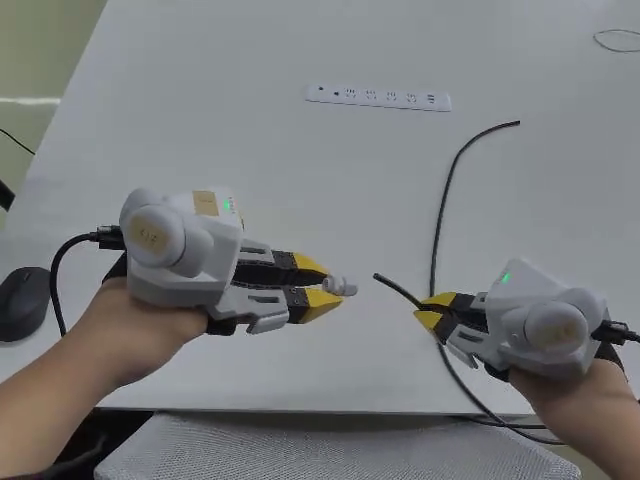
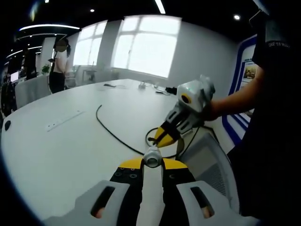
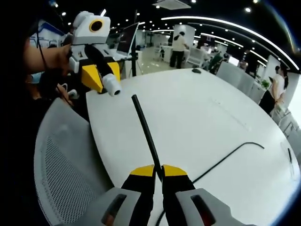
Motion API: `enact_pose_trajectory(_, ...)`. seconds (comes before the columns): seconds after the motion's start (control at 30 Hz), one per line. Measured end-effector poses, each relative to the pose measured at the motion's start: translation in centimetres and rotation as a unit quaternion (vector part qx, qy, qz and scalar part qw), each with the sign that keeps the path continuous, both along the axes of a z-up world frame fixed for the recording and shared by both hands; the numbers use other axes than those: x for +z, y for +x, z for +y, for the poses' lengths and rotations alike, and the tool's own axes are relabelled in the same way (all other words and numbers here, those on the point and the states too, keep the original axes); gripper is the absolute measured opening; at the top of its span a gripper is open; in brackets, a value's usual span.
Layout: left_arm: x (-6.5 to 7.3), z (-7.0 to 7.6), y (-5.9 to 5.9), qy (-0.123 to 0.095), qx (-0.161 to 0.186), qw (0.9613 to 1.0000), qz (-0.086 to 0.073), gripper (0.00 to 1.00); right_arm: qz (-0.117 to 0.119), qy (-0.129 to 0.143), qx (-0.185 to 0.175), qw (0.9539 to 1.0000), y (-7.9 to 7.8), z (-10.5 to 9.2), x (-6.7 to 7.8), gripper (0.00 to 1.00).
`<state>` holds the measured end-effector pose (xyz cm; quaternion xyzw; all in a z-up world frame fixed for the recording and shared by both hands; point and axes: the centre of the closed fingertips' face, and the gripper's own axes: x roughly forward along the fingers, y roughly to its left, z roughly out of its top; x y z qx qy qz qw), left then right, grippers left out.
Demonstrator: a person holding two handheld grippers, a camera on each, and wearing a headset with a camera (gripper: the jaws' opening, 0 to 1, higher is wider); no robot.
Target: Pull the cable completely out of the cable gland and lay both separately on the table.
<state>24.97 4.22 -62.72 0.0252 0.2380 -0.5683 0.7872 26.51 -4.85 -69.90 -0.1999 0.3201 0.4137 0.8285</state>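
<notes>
My left gripper (image 1: 325, 290) is shut on a small white cable gland (image 1: 343, 288), which juts from its yellow tips; the gland (image 2: 152, 157) sits between the tips in the left gripper view and the gland (image 3: 112, 86) faces me in the right gripper view. My right gripper (image 1: 428, 309) is shut on a black cable (image 1: 438, 215). The cable's free end (image 1: 379, 279) hangs in the air a short gap right of the gland, apart from it. The cable (image 3: 146, 130) runs straight out from my right gripper (image 3: 157, 170). Its other length curves across the white table (image 1: 250, 150).
A white power strip (image 1: 378, 97) lies at the far middle of the table. A black mouse (image 1: 24, 301) sits at the left edge. A grey mesh chair (image 1: 330, 450) stands under the near edge. People stand in the room behind.
</notes>
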Motion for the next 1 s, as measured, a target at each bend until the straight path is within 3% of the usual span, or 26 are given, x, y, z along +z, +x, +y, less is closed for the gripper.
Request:
enact_pose_trajectory(0.37,-0.8,0.6,0.4,0.004,0.007,1.0,0.001,0.14,-0.006,-0.002,-0.004,1.0,0.9,0.1,0.5,0.0)
enact_pose_trajectory(0.5,-1.1,1.0,0.4,0.001,0.01,1.0,0.001,0.14,-0.01,-0.014,-0.003,0.9999,1.6,0.3,0.5,0.0)
enact_pose_trajectory(0.57,-1.4,1.4,0.6,0.0,0.013,0.9999,-0.001,0.14,-0.013,-0.014,-0.002,0.9998,1.9,0.6,0.6,0.0)
enact_pose_trajectory(0.77,-2.9,2.5,0.8,-0.007,0.031,0.9994,0.015,0.14,-0.027,-0.033,0.012,0.999,3.9,1.8,0.7,0.0)
enact_pose_trajectory(1.0,-4.8,3.5,0.8,0.003,0.036,0.9993,0.009,0.14,-0.028,-0.032,0.009,0.9991,5.8,2.9,0.6,0.0)
